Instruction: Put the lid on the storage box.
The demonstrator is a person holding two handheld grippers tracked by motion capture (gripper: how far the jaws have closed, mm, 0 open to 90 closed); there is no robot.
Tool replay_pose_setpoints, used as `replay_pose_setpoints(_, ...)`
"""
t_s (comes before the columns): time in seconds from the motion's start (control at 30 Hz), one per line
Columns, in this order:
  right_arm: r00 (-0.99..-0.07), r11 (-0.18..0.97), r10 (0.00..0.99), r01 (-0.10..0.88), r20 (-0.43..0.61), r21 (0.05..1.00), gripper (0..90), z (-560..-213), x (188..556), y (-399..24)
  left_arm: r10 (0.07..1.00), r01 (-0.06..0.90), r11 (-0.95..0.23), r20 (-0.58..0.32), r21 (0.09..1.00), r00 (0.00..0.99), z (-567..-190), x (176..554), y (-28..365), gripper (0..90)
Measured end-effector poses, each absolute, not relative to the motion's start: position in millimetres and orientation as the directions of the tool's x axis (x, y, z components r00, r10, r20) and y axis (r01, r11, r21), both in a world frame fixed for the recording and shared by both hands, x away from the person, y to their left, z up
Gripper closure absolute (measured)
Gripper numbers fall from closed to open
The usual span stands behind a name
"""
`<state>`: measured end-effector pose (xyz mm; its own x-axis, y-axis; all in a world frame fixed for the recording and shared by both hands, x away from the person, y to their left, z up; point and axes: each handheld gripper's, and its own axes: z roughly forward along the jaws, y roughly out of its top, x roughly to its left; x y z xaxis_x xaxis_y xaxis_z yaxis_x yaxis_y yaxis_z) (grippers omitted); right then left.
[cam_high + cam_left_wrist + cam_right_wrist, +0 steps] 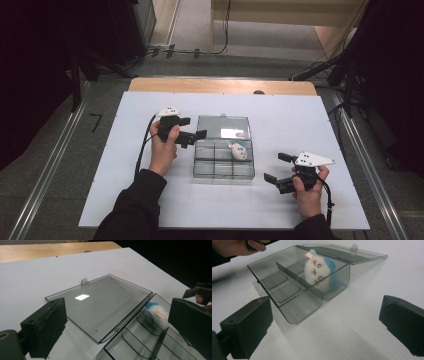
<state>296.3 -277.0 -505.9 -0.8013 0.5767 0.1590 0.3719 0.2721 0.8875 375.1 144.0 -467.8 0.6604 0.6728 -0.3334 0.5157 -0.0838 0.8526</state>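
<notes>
A clear grey plastic box [223, 165] with several compartments lies in the middle of the white table, its lid [223, 127] swung open flat behind it. A small white and blue plush toy [239, 150] sits in the far right compartment [320, 272]. My left gripper [195, 128] is open at the box's left far corner, its jaws either side of the lid hinge [117, 328] with nothing between them. To the right of the box my right gripper [278, 167] is open and empty, facing the box [297, 287].
The white table top [150, 200] has a wooden strip [220, 85] along its far edge. Grey floor, metal rails and cables surround the table. The other hand [239, 246] appears at the top left of the right gripper view.
</notes>
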Motion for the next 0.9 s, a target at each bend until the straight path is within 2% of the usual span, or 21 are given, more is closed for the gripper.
replay_pose_setpoints(0.23, -0.802, 0.271, 0.576, 0.371, 0.159, 0.888, 0.0, -506.1, 296.7, -276.7, 0.676, 0.571, -0.044, -0.396, 0.820, 0.621, -481.7, 386.0, 139.6, 4.1)
replay_pose_setpoints(0.53, -0.802, 0.274, 0.576, 0.372, 0.158, 0.887, 0.0, -506.3, 297.0, -276.6, 0.723, 0.639, 0.023, -0.454, 0.769, 0.521, -496.4, 397.9, 140.7, 14.5)
replay_pose_setpoints(0.9, -0.799, 0.282, 0.581, 0.375, 0.154, 0.883, 0.0, -506.6, 297.1, -275.4, 0.743, 0.695, 0.016, -0.474, 0.719, 0.473, -508.2, 402.4, 134.2, 19.9)
